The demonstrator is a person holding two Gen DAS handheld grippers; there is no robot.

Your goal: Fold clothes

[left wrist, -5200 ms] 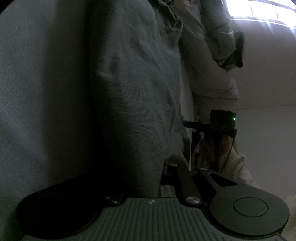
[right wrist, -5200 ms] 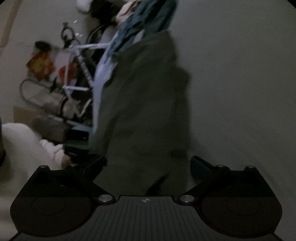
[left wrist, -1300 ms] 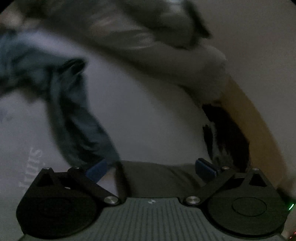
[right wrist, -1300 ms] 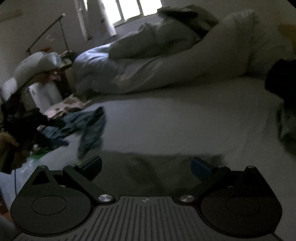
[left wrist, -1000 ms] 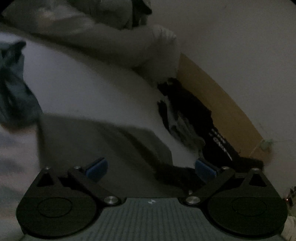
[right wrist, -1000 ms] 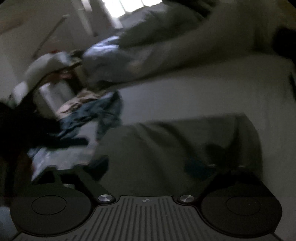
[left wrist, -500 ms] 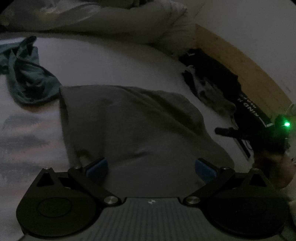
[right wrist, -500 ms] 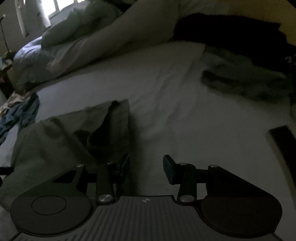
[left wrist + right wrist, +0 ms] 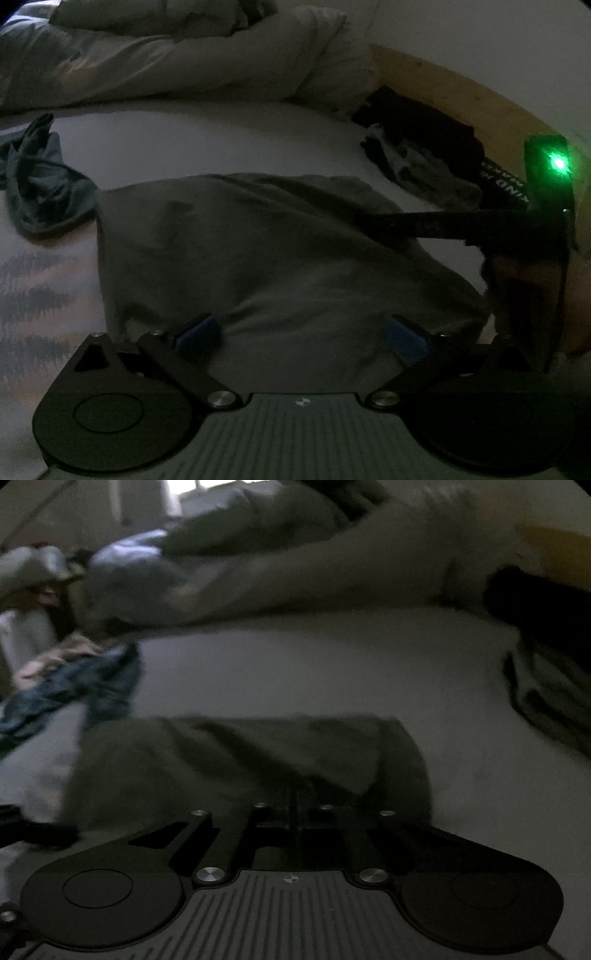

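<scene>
The left claw (image 9: 301,334), blue pads spread wide, hovers over the near hem of a drab grey-green cotton garment (image 9: 258,258) spread on the pale bed sheet (image 9: 221,147). The right claw (image 9: 293,812) (blurred) has its fingers pressed together on that garment's edge. A crumpled blue-grey cloth (image 9: 40,184) lies just beside the garment.

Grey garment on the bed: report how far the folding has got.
Done: the grey garment lies spread on the bed sheet, not yet visibly folded. In hand: the right gripper is shut on its edge; the left gripper is open over the near hem. Left: the folds themselves, plus the crumpled blue garment and the dark clothes by the headboard.
</scene>
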